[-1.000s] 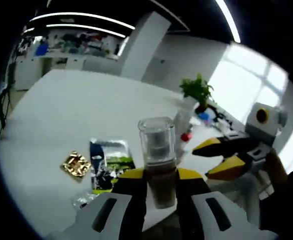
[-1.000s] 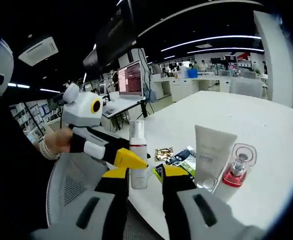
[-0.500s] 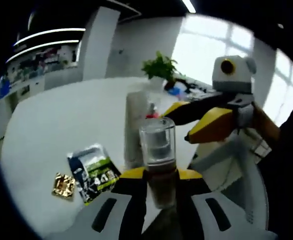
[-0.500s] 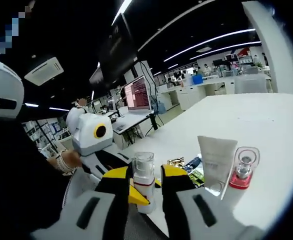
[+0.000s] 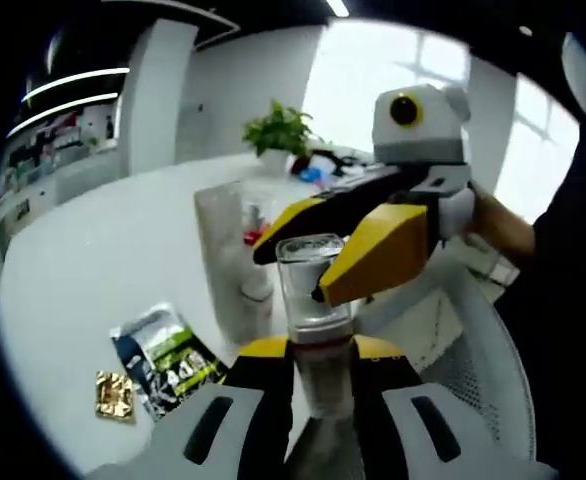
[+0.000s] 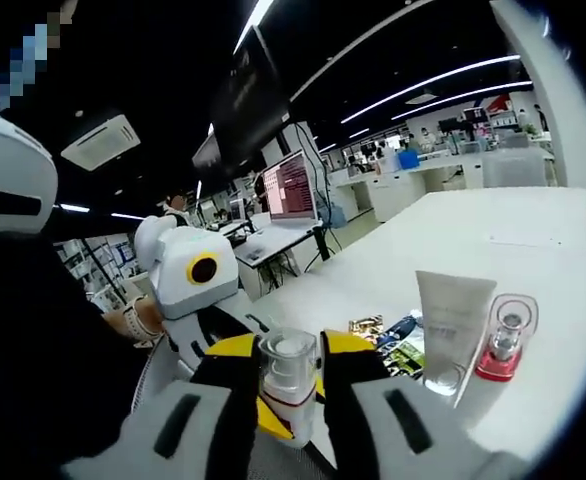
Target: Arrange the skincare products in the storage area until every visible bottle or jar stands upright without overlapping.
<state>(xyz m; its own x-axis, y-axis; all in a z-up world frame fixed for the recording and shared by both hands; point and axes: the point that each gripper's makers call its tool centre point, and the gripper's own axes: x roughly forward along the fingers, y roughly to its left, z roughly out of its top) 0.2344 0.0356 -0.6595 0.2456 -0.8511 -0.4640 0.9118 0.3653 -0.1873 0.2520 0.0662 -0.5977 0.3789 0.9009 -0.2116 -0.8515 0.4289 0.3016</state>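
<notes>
we are handing over the pump bottle (image 5: 313,300): left gripper (image 5: 318,355) is grasping its body, right gripper (image 6: 278,365) is spread around its cap and, we judge, needs to close next.

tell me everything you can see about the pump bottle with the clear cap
The pump bottle is a slim bottle with a clear cap over a white pump head and a red band below it; its lower body looks frosted. It is upright and held off the table, gripped low between the yellow-tipped jaws of the left gripper. The right gripper has its yellow jaws on either side of the cap, seemingly not yet clamped. In the right gripper view the bottle sits between those jaws.
</notes>
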